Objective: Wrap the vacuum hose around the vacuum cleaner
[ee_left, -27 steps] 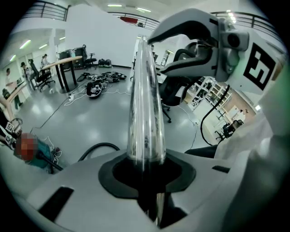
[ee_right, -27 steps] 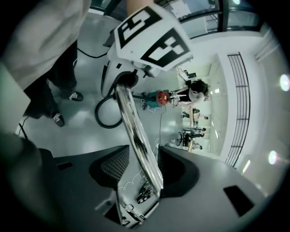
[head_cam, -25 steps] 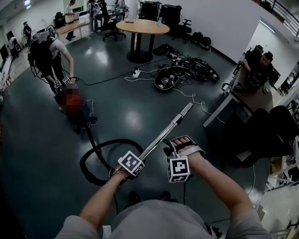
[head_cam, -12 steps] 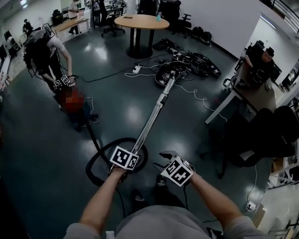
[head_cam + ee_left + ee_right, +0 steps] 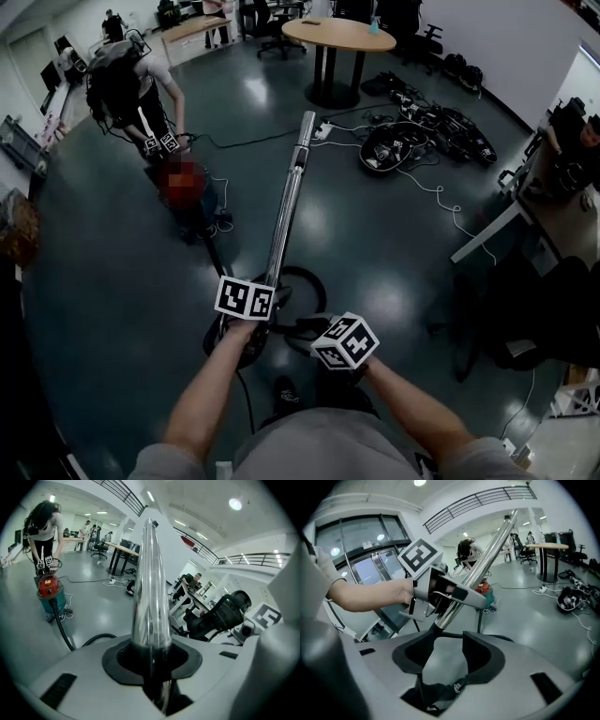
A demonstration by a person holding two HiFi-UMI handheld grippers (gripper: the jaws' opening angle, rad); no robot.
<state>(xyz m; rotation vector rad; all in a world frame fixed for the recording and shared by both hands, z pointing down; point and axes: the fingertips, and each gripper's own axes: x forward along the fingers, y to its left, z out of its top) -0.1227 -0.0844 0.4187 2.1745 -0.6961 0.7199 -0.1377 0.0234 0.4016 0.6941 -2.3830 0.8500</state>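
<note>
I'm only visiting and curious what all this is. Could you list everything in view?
metal wand: one, silver, slanting up over the floor
vacuum cleaner: one, red and teal, on floor at left
hose: one, black, from vacuum cleaner, looping on floor
other person: one, bending over the vacuum cleaner
round table: one, light wood, far side
gear pile: one, black with white cables, floor at right
power strip: one, white, near the table
seated person: one, far right
left gripper: one, grey, clamped on the wand
right gripper: one, grey, jaws apart, gripping nothing
</note>
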